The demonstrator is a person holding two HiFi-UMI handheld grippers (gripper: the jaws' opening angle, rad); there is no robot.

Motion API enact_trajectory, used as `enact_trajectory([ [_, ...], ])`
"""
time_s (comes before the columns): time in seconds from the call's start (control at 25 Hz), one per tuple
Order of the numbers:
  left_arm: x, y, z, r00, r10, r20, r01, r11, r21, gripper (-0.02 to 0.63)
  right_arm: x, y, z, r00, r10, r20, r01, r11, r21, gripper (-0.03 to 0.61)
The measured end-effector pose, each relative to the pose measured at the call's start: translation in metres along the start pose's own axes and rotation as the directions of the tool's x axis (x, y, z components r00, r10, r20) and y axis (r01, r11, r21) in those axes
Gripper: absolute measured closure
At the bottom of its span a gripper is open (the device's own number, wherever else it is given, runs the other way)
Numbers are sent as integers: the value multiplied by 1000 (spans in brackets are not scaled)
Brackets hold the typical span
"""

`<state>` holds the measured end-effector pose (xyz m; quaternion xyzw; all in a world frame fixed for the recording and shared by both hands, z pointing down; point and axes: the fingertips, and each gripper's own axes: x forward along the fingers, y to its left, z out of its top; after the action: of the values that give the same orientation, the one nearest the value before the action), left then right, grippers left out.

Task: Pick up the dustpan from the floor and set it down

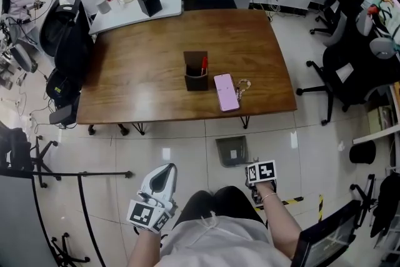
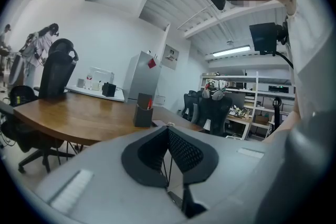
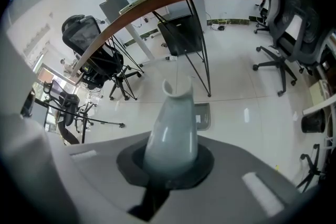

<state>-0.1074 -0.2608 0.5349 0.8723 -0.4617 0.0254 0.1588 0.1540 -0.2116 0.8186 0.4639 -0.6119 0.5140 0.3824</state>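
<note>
Both of my tongs are hanging closed with nothing in them. The right tongs (image 3: 177, 93) are pointing steeply down at the floor tiles, pale jaws pressed tip to tip. The left tongs (image 1: 167, 171) are pointing nearly level toward the wooden table (image 1: 144, 90), pads meeting.

The grey dustpan (image 1: 232, 151) is lying flat on the floor just off the table's near edge. In the head view it is sitting at about eleven o'clock from my right tongs and near them. From my left tongs it is lying at about two o'clock, farther off. So I am judging the right hand the nearer one for the pick, and its jaws will need to open first.

The pan's long axis is running roughly twelve to six, though I am not making out which end carries the handle.

A small white sticker is showing on the pan, too small to read. The square markers on my cubes are carrying no words, and I am finding no brand anywhere.
</note>
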Motion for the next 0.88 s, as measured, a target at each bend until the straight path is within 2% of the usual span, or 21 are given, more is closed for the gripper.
enact_trajectory([
  [0.04,1,-1,-2,1000,-1,-1,1,1000,-7,600,1,-3,-2,1000,-27,-9,27,1000,-12,564],
  [0.08,2,-4,-2,1000,-5,-2,5,1000,-13,600,2,-6,-3,998,-56,-15,55,998,-32,500],
  [0.12,3,-8,-2,1000,-14,-5,14,1000,-18,600,2,-7,-3,997,-79,-15,78,995,-55,362],
  [0.2,5,-17,-1,999,-46,-24,46,999,-22,600,3,-7,0,994,-109,-3,108,990,-87,10],
  [0.24,5,-21,0,997,-66,-36,65,998,-20,600,3,-8,1,992,-124,2,124,988,-87,-6],
  [0.36,0,-31,5,993,-102,-53,101,995,-9,600,-9,-16,-3,986,-168,17,169,984,-61,-7],
  [0.56,-14,-41,12,986,-146,-85,142,989,-47,600,-43,-16,-15,985,-168,28,168,986,7,-6],
  [0.68,-29,-55,26,982,-170,-84,166,985,-54,600,-82,-17,-20,978,-197,71,194,980,49,-5],
  [0.76,-43,-66,36,979,-190,-75,186,981,-54,600,-114,-9,-20,970,-195,142,186,980,73,6],
  [0.8,-51,-71,40,978,-196,-70,192,980,-52,600,-133,-5,-18,959,-201,200,188,979,84,87],
  [0.88,-64,-83,45,978,-202,-55,199,978,-54,600,-172,-2,-14,912,-234,338,212,972,100,371],
])
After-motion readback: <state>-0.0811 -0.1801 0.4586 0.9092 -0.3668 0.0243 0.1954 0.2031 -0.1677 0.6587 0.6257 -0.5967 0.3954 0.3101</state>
